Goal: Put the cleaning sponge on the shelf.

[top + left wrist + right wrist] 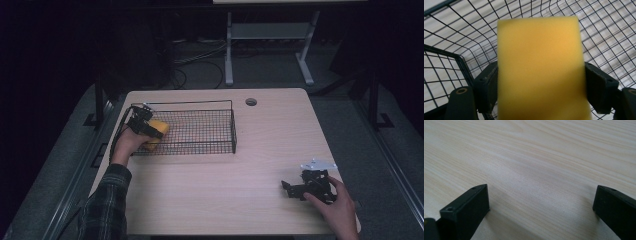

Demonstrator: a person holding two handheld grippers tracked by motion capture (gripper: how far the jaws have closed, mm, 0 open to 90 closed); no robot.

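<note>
Yellow sponge (540, 67), clamped in left gripper (148, 131) over wire basket (200, 131).
Right gripper (295, 190): jaws wide, empty, low over wooden table (225, 190), well apart from basket.

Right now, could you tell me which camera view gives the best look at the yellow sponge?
The left gripper view: the yellow sponge sits large between the left gripper jaws, above the wire basket. The high view shows it small at the basket's left end. The right gripper view faces bare table.
</note>
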